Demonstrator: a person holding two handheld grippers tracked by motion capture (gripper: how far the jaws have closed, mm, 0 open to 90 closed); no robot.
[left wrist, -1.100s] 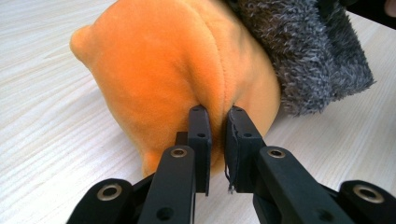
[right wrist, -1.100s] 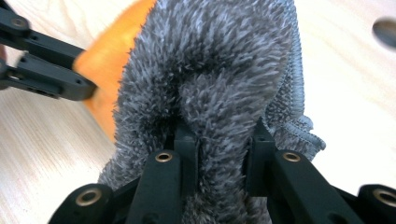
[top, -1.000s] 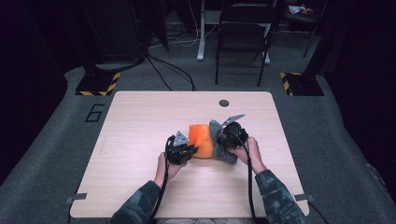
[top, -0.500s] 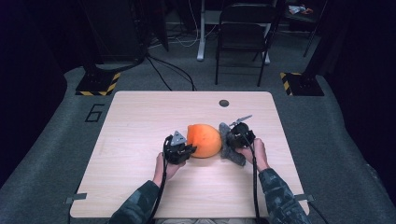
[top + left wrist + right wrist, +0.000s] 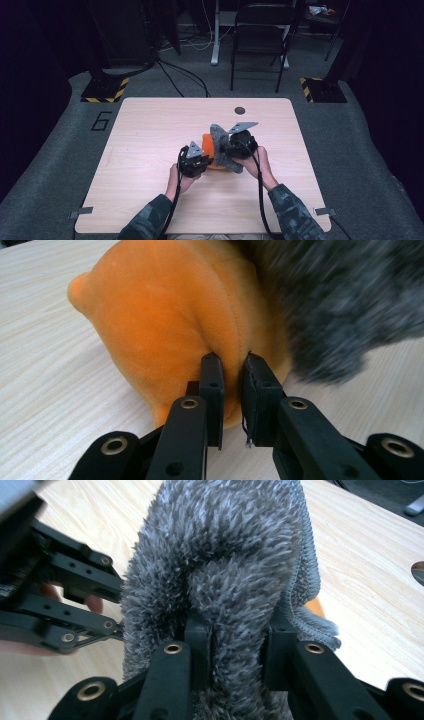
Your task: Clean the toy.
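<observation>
High view: an orange plush (image 5: 207, 150) lies near the middle of the table (image 5: 150, 125), with a grey cloth (image 5: 220, 145) draped against its right side and rising a little above it. The two things touch; the cloth covers part of the plush. In the left gripper view the plush (image 5: 165, 315) sits directly ahead of the jaws, and the left gripper (image 5: 233, 390) pinches a fold of its orange fabric at the near lower edge, jaws almost pressed together. The cloth (image 5: 345, 305) shows blurred to the right of that pinch. In the right gripper view the right gripper (image 5: 235, 645) is clamped on a thick bunch of the cloth (image 5: 225, 555), pile bulging between the jaws, and the left gripper (image 5: 65, 605) shows at the left. From above, the left gripper (image 5: 194, 161) holds the plush from the near left, the right gripper (image 5: 235, 146) holds the cloth from the right. Judgement: the cloth lies right of and over the plush, so parting them would mean drawing the right gripper rightward or upward while the left anchors the plush. The right hand (image 5: 257, 162) is nearer the cloth.
</observation>
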